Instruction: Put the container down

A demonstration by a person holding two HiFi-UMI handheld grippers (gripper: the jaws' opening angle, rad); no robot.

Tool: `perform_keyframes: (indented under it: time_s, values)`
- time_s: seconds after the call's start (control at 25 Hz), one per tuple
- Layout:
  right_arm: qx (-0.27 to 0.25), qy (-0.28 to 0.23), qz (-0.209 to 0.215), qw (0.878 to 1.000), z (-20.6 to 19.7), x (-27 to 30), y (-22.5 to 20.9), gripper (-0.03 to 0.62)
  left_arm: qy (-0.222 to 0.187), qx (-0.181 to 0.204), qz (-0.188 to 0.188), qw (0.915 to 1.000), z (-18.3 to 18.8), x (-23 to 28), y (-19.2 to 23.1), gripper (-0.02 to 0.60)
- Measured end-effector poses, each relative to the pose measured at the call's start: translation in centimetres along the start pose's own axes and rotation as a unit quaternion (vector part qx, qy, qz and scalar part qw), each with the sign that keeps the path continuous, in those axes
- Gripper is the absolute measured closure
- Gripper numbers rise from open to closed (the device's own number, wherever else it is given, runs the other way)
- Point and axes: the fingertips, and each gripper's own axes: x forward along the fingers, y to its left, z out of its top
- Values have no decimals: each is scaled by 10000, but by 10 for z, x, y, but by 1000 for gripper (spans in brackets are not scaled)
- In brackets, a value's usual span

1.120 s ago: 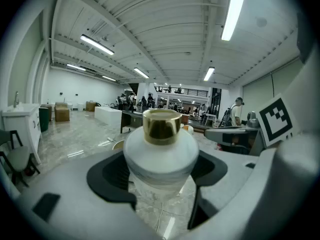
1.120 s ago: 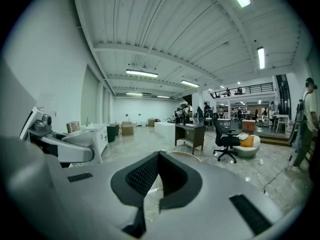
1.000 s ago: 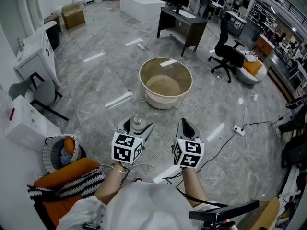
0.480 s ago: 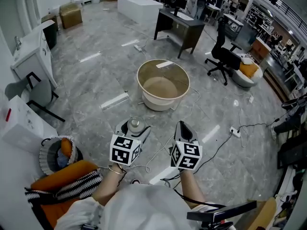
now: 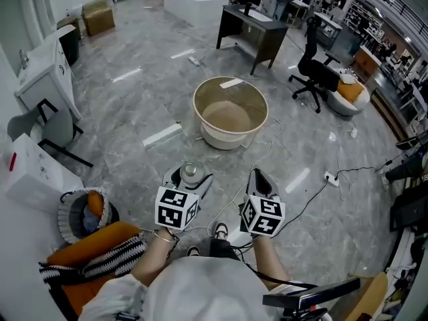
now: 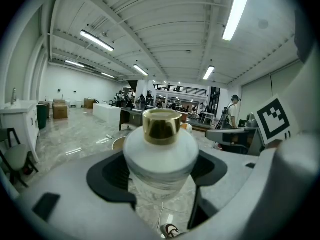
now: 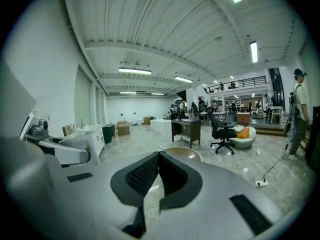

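A small frosted white container with a gold cap (image 6: 160, 151) sits upright between the jaws of my left gripper (image 5: 191, 177), which is shut on it; in the head view the container (image 5: 192, 172) shows just above the gripper's marker cube. My right gripper (image 5: 259, 179) is held beside it at the same height, its jaws closed together with nothing between them; in the right gripper view the right gripper (image 7: 159, 160) points toward the tub. Both are held over the grey marble floor, in front of the person's body.
A large round beige tub (image 5: 230, 113) stands on the floor ahead. Cables (image 5: 314, 196) run across the floor to the right. A basket (image 5: 83, 212) and an orange striped cushion (image 5: 90, 247) lie at the left. A dark desk (image 5: 253, 33) and office chair (image 5: 319, 75) stand further back.
The view has shifted slightly; the person's shoe now shows on the floor between the grippers. Both grippers hold the same pose, the container still gripped.
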Motion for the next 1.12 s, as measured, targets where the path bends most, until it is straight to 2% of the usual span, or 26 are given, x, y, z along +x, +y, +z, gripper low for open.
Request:
perform_keyframes:
  time_s: [0.28, 0.56, 1.12]
  values:
    - [162, 85, 53, 9998, 1, 35, -28, 571, 18, -84, 137, 9999, 10, 35, 6, 244]
    - [315, 187, 242, 9990, 14, 98, -75, 571, -88, -151, 396, 9991, 38, 96, 14, 244]
    - [454, 335, 548, 9969, 46, 202, -156, 571, -21, -262, 731, 9970, 76, 204, 21, 244]
